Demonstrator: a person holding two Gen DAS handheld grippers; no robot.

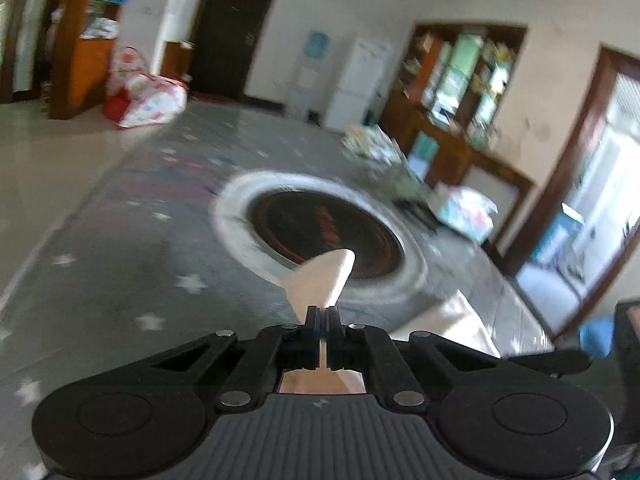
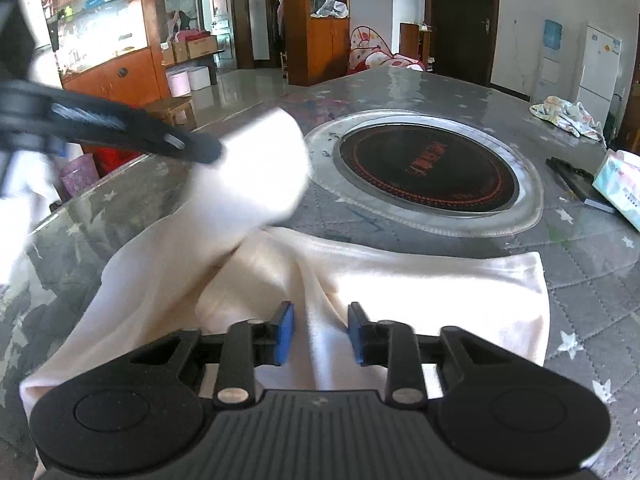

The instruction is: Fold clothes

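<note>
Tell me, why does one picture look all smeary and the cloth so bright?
Left wrist view: the table and shelves are smeared by motion blur. Right wrist view: mostly sharp, but the lifted cloth glares white and looks blurred beside the left gripper.

The left gripper [image 1: 322,316] has its fingers pressed together on a fold of cream cloth [image 1: 320,280] that sticks out past the tips, and it is lifted and angled downward. The right gripper [image 2: 320,332] points steeply down with its blue pads [image 2: 285,330] apart, cloth lying between them unpinched.
</note>
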